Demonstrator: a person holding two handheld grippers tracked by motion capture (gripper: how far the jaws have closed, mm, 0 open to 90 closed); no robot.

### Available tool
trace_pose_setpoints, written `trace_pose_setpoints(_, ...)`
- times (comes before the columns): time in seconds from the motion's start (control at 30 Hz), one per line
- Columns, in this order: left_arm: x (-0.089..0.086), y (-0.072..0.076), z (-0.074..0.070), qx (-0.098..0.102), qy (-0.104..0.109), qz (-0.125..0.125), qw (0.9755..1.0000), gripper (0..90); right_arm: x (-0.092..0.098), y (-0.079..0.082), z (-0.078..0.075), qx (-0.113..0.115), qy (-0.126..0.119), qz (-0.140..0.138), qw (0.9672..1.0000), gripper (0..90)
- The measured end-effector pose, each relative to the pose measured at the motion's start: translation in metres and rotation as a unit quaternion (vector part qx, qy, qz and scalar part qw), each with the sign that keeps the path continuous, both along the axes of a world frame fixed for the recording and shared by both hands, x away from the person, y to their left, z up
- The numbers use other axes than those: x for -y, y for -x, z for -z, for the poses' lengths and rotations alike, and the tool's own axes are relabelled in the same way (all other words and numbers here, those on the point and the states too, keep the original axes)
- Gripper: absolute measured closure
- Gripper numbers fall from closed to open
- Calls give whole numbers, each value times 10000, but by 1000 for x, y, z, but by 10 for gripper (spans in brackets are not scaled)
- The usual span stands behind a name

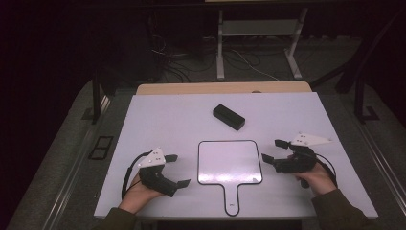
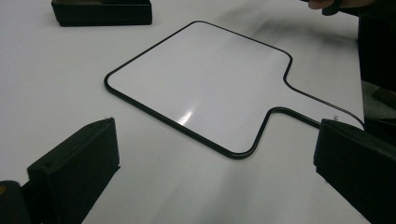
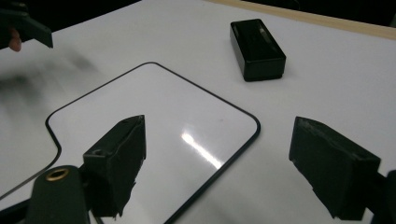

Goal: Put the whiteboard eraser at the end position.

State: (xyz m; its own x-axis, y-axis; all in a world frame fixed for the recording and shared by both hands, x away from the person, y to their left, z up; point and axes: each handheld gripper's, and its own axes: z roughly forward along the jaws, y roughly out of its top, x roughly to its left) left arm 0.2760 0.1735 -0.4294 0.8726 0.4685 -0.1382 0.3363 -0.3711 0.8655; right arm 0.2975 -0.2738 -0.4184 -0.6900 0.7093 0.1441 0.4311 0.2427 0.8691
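1. The left gripper [image 1: 174, 169] has its jaws spread wide with nothing between them; in the left gripper view its two black jaws stand far apart over bare table, one at about 8 o'clock and one at 4 o'clock of the frame.
2. The right gripper [image 1: 272, 150] is likewise wide open and holds nothing; in the right gripper view its jaws straddle the near edge of the board.
3. Between the two grippers lies a paddle-shaped whiteboard [image 1: 230, 162], white with a thin black rim, flat on the table, its handle pointing to 6 o'clock toward the person. Neither gripper touches it in the high view.
4. From the whiteboard, at roughly 12 o'clock and well apart from it, a black rectangular box [image 1: 229, 117] lies on the table, set at a slant. Whether it is a container, or what it holds, cannot be told.
5. All of this rests on a white table [image 1: 158, 120], with a hand [image 1: 141, 190] behind each gripper.
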Motion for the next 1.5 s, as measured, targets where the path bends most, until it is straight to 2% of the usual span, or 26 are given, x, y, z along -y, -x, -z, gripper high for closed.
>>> trace_pose_setpoints(0.27, 0, 1, -1, 21, -22, 4, 10000, 0, 9, 18, 11, -31, -51, -44, 10000, 174)
trace_pose_setpoints(0.47, 0, 1, -1, 20, -7, -20, 10000, 0, 15, 28, 17, -33, -7, -57, 10000, 173)
trace_pose_setpoints(0.63, -1, 1, -1, 27, -15, -26, 10000, 0, 22, 34, 20, 48, 77, -16, 10000, 172)
trace_pose_setpoints(1.1, -1, 1, -1, 43, -42, -44, 10000, 0, 40, 44, 27, -59, 137, 67, 9999, 165)
trace_pose_setpoints(1.5, -1, 1, -1, 25, -82, -49, 10000, 0, 39, 44, 29, -104, 175, 38, 9998, 165)
